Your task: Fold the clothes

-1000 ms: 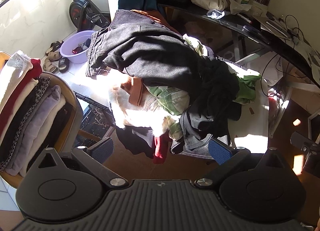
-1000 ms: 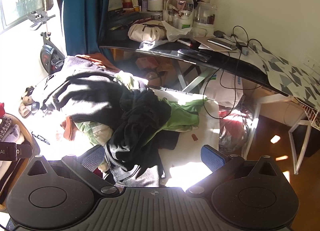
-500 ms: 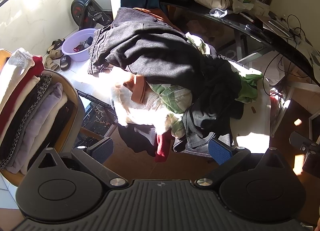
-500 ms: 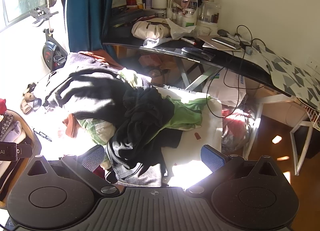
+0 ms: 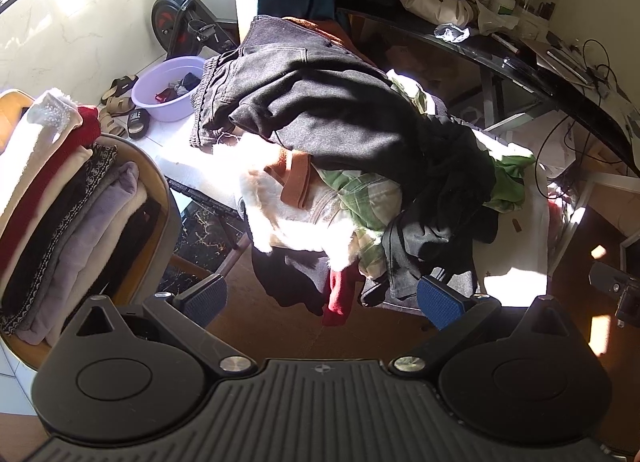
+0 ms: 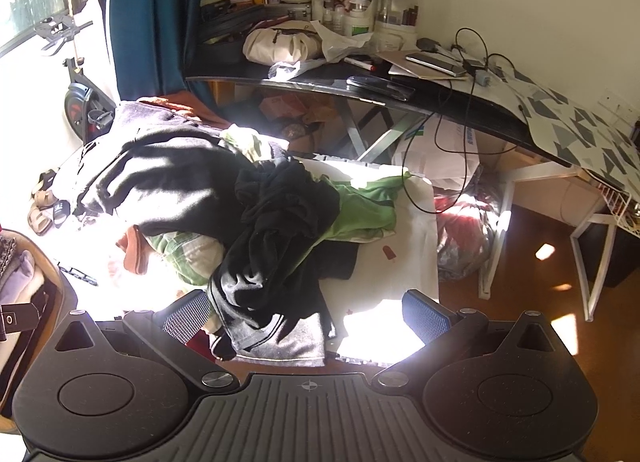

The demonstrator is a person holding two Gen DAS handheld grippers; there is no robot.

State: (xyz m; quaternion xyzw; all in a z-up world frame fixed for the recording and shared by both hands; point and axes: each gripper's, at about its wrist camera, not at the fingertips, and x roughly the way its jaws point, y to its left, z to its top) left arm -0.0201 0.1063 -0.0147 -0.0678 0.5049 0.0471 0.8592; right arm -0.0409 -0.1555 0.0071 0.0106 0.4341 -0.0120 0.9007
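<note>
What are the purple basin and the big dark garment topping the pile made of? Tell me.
Purple basin: likely plastic, with a smooth, evenly coloured moulded rim. Dark garment: looks like heavy charcoal denim or a similar matte woven cloth, with visible seam stitching; the exact fabric is unclear.

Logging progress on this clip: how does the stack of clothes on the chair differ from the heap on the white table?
The stack of clothes on the chair is folded, in neat layers; the heap on the white table is unfolded, tangled and crumpled. The stack stays within the chair, while the heap spills over the table's near edge. Neither is touched by the open left gripper or right gripper.
</note>
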